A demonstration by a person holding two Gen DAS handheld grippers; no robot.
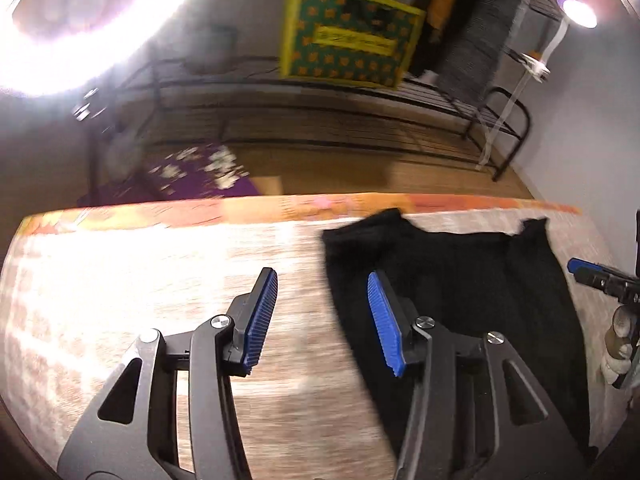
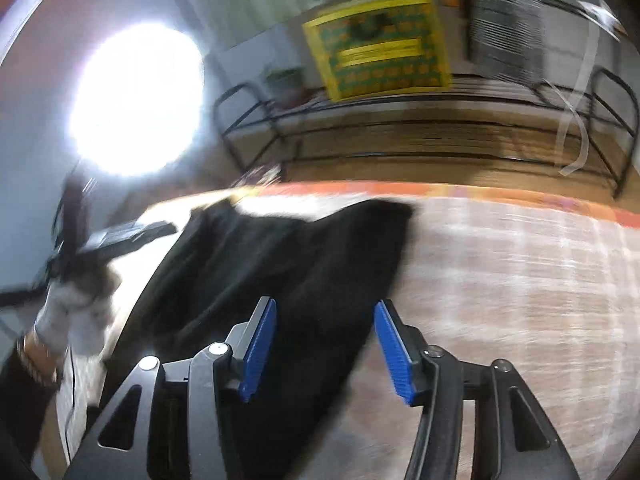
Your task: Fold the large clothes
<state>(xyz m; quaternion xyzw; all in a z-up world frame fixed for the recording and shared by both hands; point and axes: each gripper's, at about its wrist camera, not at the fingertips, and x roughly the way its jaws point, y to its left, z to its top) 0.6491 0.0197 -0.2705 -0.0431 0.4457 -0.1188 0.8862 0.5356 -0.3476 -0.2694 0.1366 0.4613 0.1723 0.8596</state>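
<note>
A black garment (image 1: 448, 280) lies spread flat on the table (image 1: 160, 280), reaching its far edge. My left gripper (image 1: 324, 320) hovers open over the garment's left edge, its right blue pad above the cloth and its left pad above bare table. Nothing sits between the pads. In the right wrist view the garment (image 2: 280, 264) runs under my right gripper (image 2: 326, 350), which is open above the cloth's right side without gripping it. Each gripper shows in the other's view: the right gripper (image 1: 588, 274) at the garment's right edge, the left gripper (image 2: 136, 234) at its far left.
The table wears a pale woven cover with an orange border (image 1: 360, 204). Beyond it a black wire rack (image 1: 400, 120) holds a yellow-green patterned box (image 1: 348, 36). Purple flowered cloth (image 1: 200, 172) lies on the wooden floor. A gloved hand (image 2: 68, 312) holds the left gripper.
</note>
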